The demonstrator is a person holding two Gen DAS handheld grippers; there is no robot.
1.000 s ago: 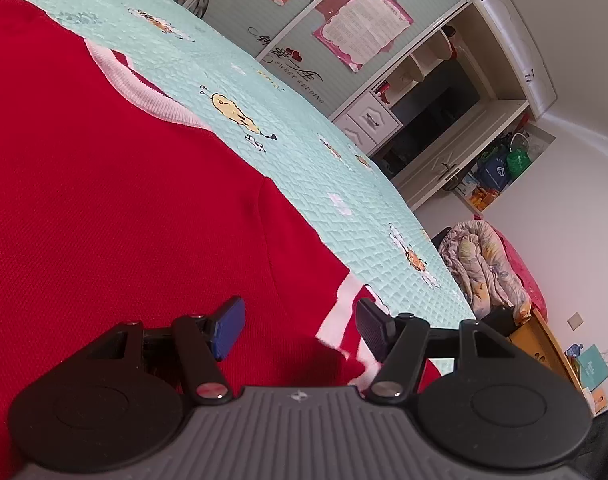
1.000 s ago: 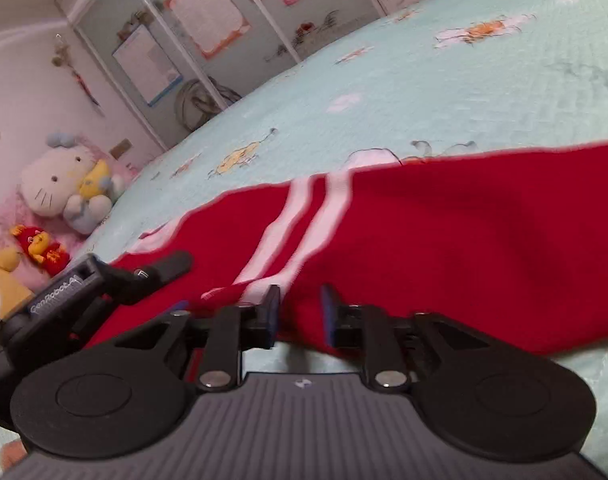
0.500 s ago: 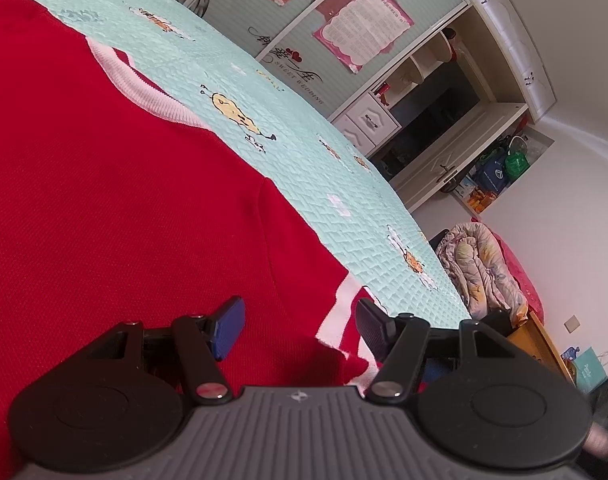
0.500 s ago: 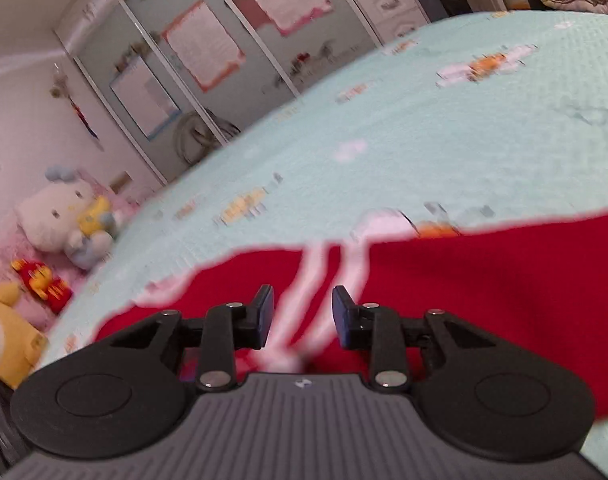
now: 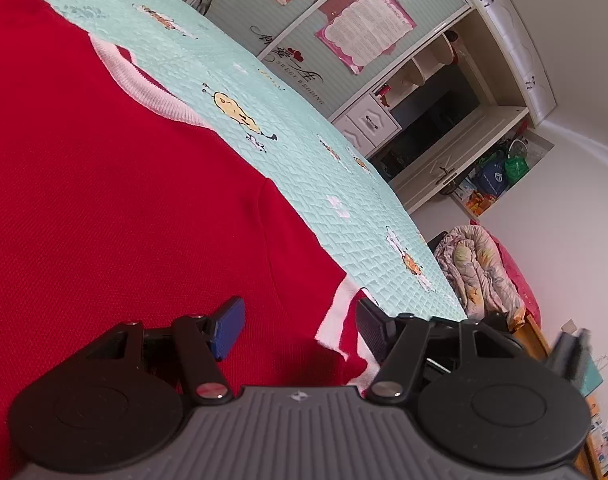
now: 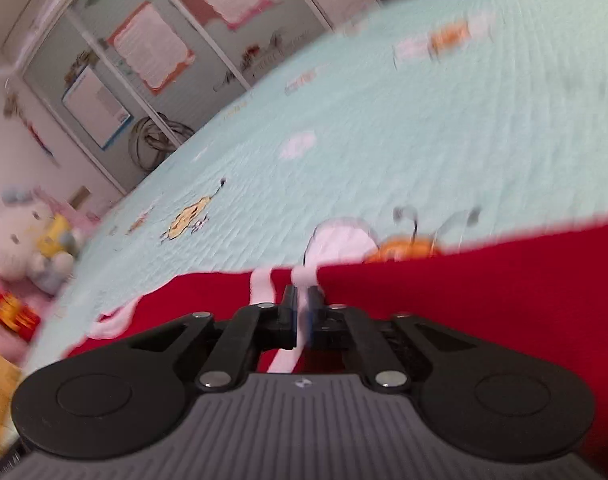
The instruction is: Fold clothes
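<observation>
The red shirt (image 5: pixel 123 208) is lying spread flat on the bed (image 5: pixel 304 160), its collar (image 5: pixel 139 84) pointing toward the wardrobe (image 5: pixel 344 32) and its length running away from us. We are pinching the white-striped sleeve cuff (image 6: pixel 304 280) with our right gripper (image 6: pixel 299 312), jaws pressed together on it, seemingly to carry it inward. Our left gripper (image 5: pixel 299 324) is hovering with jaws spread around the other sleeve's striped edge, ready to grip.

A red sweater (image 5: pixel 103 208) with a pale pink collar and white-striped cuffs fills the lower left of the frame, spread over a mint-green quilted bedspread (image 5: pixel 304 160) dotted with yellow-orange cartoon bees — black grippers' pads are blue.
</observation>
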